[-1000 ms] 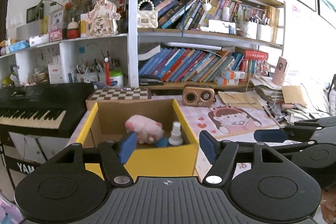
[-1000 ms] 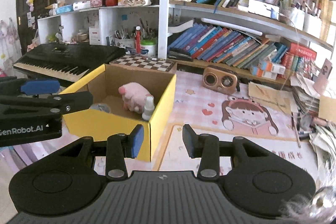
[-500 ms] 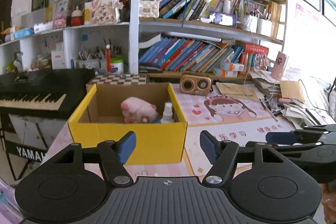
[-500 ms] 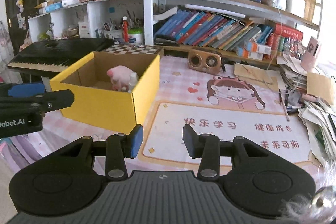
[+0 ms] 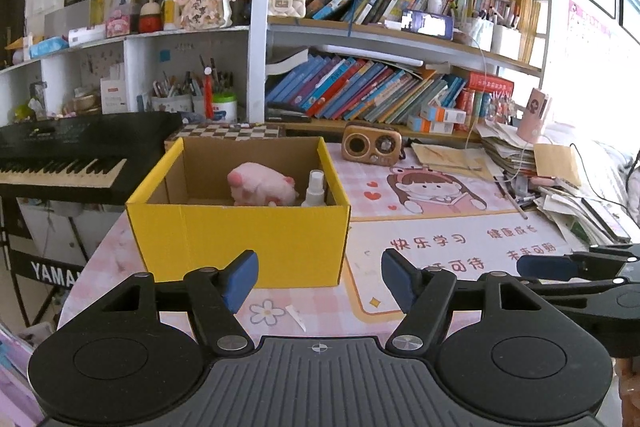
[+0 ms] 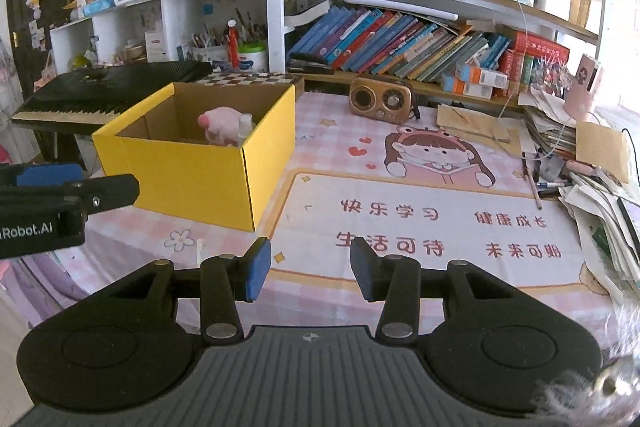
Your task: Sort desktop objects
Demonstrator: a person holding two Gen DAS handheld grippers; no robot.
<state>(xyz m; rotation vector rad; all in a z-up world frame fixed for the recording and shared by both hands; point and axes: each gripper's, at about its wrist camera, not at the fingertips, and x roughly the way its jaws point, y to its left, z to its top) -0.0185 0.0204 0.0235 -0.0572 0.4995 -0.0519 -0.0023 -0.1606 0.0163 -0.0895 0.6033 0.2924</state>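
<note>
A yellow cardboard box (image 5: 240, 239) stands open on the pink desk mat, ahead of both grippers. Inside it lie a pink plush toy (image 5: 260, 187) and a small white spray bottle (image 5: 314, 189) by the right wall. My left gripper (image 5: 319, 273) hovers open in front of the box's near wall, nothing between its blue pads. My right gripper (image 6: 311, 263) is over the mat's printed panel, right of the box (image 6: 180, 171); its jaws are opening and empty. The plush toy (image 6: 218, 129) and bottle (image 6: 245, 129) show there too.
A black keyboard (image 5: 60, 163) sits left of the box, a checkered board (image 5: 228, 131) behind it. A wooden speaker (image 5: 372, 147) stands at the back. Stacked papers and pens (image 6: 592, 187) crowd the right edge. Full bookshelves (image 5: 360, 91) line the wall.
Both grippers have drawn back from the box and sunk a little, so the box looks smaller and more of the mat shows. The right jaws stand slightly wider.
</note>
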